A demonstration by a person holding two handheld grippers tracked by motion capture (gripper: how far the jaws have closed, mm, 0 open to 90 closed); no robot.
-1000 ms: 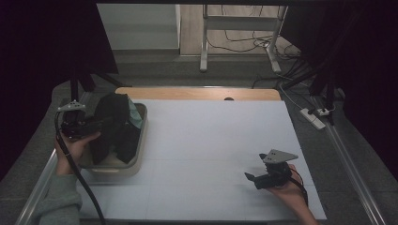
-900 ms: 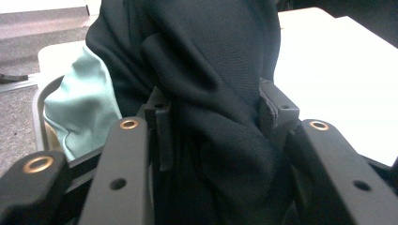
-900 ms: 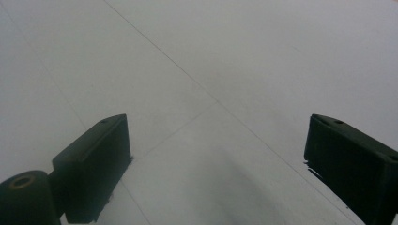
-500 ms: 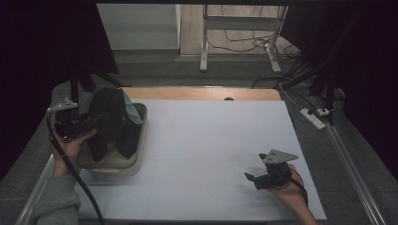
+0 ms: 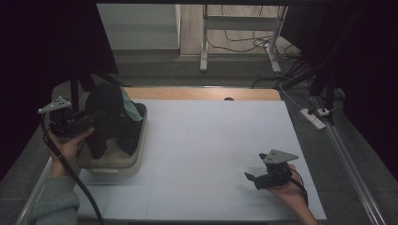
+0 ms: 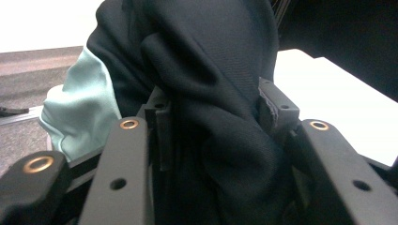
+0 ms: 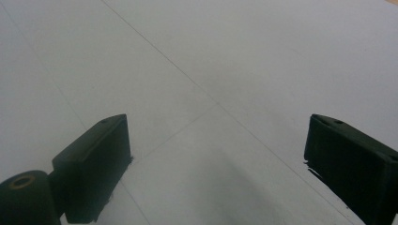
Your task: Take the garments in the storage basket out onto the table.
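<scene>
A black garment (image 5: pixel 109 117) with a mint-green part (image 6: pixel 80 101) lies in a beige tub (image 5: pixel 115 161) at the left edge of the white surface (image 5: pixel 211 140); both jaws are black.

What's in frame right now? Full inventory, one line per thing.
dark cloth: 1, black, bunched, rising out of the bin, clamped in the left hand-held gripper
teal cloth: 1, pale teal, in the bin behind the dark cloth
bin: 1, beige, left edge of the table
table: 1, white top, wooden far edge
power strip: 1, white, on the floor right of the table
metal stand: 1, grey, on the floor beyond the table
left hand-held gripper: 1, black, shut on the dark cloth above the bin
right hand-held gripper: 1, black, jaws open over bare table, near right
</scene>
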